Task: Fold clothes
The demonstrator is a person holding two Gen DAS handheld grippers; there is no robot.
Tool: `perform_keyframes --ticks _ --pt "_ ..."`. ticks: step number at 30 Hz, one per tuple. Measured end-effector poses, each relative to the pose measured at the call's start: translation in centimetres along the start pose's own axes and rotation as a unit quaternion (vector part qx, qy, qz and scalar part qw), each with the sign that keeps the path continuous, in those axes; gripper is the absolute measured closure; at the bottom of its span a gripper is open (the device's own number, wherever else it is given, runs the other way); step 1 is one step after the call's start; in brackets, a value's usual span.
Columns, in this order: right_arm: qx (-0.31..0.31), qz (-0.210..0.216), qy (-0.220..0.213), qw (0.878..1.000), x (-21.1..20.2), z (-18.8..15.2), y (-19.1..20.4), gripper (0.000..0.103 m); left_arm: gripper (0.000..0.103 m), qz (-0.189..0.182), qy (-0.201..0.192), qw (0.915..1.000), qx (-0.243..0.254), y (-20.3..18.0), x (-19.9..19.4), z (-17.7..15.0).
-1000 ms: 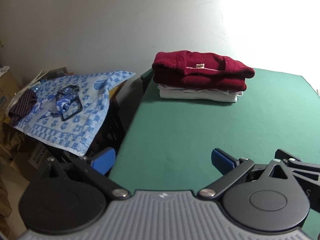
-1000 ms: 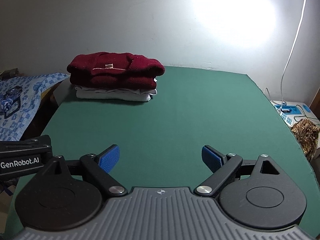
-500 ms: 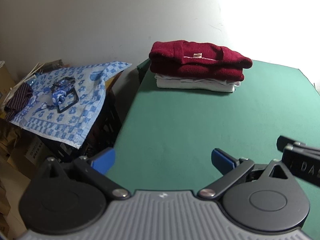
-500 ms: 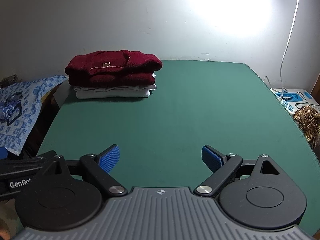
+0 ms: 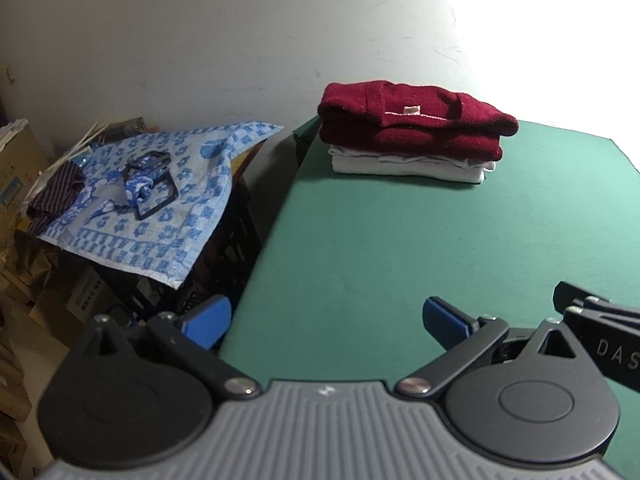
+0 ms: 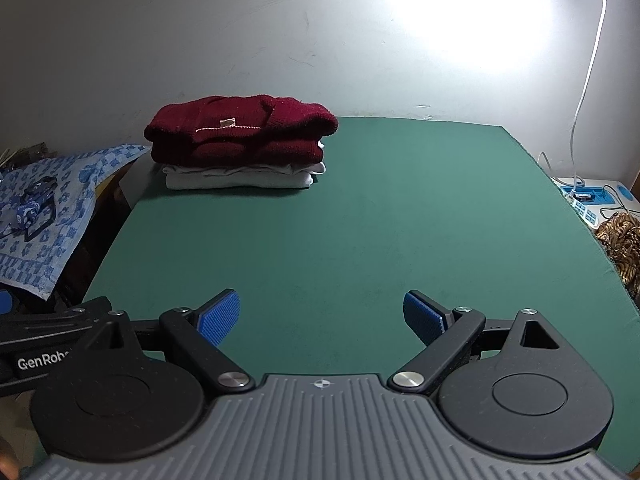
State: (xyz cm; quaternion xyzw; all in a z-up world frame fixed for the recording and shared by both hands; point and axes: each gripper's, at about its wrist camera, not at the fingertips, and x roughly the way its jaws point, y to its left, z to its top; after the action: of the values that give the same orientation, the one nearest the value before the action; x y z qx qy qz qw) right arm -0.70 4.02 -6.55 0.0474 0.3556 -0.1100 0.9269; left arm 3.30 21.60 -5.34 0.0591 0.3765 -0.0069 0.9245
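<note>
We see the folded maroon sweater (image 6: 240, 134) at about 11 o'clock on the green surface (image 6: 360, 232), lying on top of a folded white garment (image 6: 240, 178). The stack sits near the far left corner of the surface, close to the wall. Its long axis runs left to right across our view, roughly along the wall; a small pale label on the sweater's upper fold faces us. In the left wrist view the same sweater (image 5: 412, 128) appears at 1 o'clock.

Our left gripper (image 5: 326, 320) is spread wide with nothing between its blue pads, and it hangs over the near left edge of the surface. Our right gripper (image 6: 320, 318) is equally wide apart and empty, over the near middle of the surface.

At 10 o'clock, off the surface, a blue patterned cloth (image 5: 160, 196) drapes over something we cannot make out. A small bundle with a dark strap (image 5: 150, 184) lies on it. The lower layers of the white garment are too compressed to count. A bright glare (image 6: 468, 20) washes out the wall at 1 o'clock.
</note>
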Motion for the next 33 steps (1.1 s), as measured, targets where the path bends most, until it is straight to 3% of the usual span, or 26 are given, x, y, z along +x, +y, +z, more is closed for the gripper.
perform_keyframes --ticks 33 --pt "-0.012 0.009 -0.002 1.0 -0.04 0.02 0.49 0.012 0.0 0.018 -0.014 0.9997 0.007 -0.05 -0.56 -0.82"
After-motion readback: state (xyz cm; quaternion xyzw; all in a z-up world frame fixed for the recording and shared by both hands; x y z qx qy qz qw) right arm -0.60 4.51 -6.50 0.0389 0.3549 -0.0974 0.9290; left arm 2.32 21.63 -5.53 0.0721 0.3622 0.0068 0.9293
